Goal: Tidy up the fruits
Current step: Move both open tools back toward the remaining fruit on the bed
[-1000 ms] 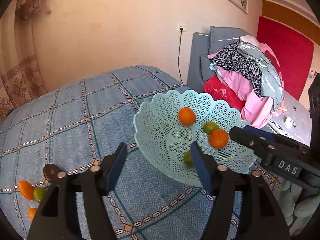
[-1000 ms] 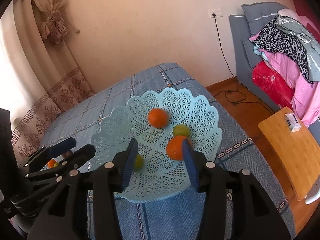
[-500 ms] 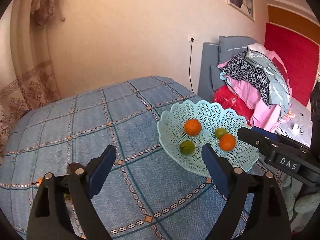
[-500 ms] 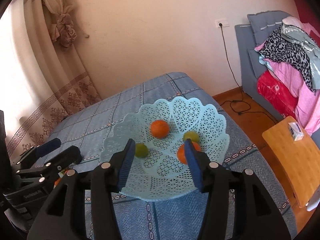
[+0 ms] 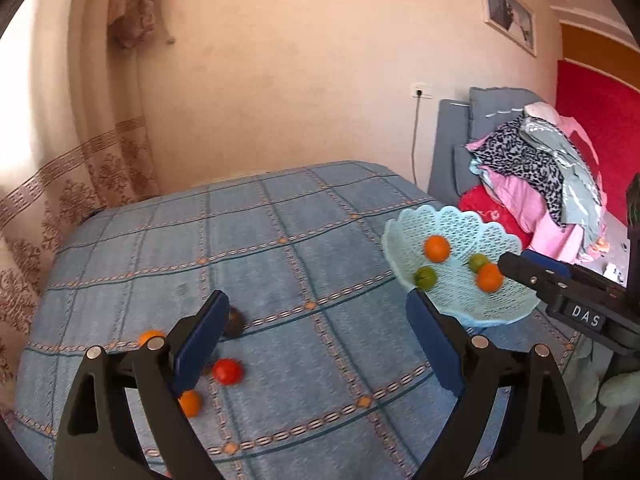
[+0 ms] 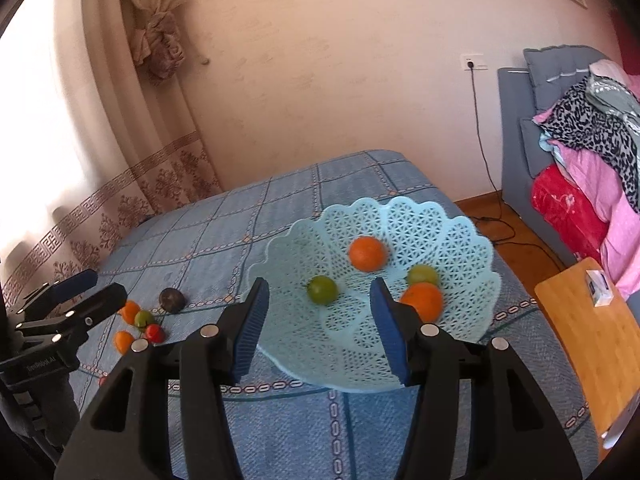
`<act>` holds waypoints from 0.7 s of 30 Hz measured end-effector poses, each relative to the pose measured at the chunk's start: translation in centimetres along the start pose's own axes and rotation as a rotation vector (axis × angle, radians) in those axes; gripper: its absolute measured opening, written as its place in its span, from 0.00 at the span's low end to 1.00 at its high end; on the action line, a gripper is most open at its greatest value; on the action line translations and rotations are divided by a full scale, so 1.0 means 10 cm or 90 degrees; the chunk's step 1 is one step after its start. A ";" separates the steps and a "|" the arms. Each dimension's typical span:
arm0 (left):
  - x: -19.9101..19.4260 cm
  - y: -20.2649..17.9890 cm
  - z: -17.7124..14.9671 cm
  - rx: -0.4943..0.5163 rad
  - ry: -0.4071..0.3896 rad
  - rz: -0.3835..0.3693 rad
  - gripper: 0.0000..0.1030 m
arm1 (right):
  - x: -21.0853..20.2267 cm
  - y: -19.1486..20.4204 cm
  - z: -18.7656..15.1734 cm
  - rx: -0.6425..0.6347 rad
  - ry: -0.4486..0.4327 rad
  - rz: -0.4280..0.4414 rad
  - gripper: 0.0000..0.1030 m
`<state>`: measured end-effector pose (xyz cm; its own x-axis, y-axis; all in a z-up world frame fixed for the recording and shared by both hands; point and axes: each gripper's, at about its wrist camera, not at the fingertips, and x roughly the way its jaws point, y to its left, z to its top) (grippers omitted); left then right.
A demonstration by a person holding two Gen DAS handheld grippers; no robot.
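A pale blue lattice basket sits on the blue checked cloth and holds two oranges and two green fruits. Loose fruit lies on the cloth to the left: a red tomato, small oranges, a green fruit and a dark round fruit. My left gripper is open and empty above the cloth, near the loose fruit. My right gripper is open and empty just in front of the basket.
The blue cloth covers a table whose far edge meets a beige wall with a curtain. A grey chair piled with clothes stands at the right. A wooden side table is to the right of the basket.
My left gripper has swung left, away from the basket, toward the loose fruit; a red tomato has come into its view. My right gripper has drawn back from the basket. Both stay open.
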<state>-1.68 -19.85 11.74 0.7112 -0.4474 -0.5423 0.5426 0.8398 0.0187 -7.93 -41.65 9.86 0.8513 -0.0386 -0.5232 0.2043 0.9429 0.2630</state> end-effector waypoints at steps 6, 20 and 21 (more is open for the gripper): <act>-0.10 0.33 -0.14 -0.023 0.009 0.041 0.87 | 0.05 0.18 0.01 -0.015 0.008 0.020 0.53; 0.03 0.96 -0.57 -0.094 0.079 0.101 0.87 | 0.44 0.92 -0.15 -0.087 0.072 0.091 0.55; 0.05 0.99 -0.59 -0.098 0.084 0.104 0.87 | 0.47 0.98 -0.17 -0.094 0.079 0.096 0.55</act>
<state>1.39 -9.98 6.70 0.7143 -0.2659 -0.6473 0.3434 0.9392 -0.0069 -2.75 -32.04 8.60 0.7994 0.1390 -0.5845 -0.0017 0.9734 0.2292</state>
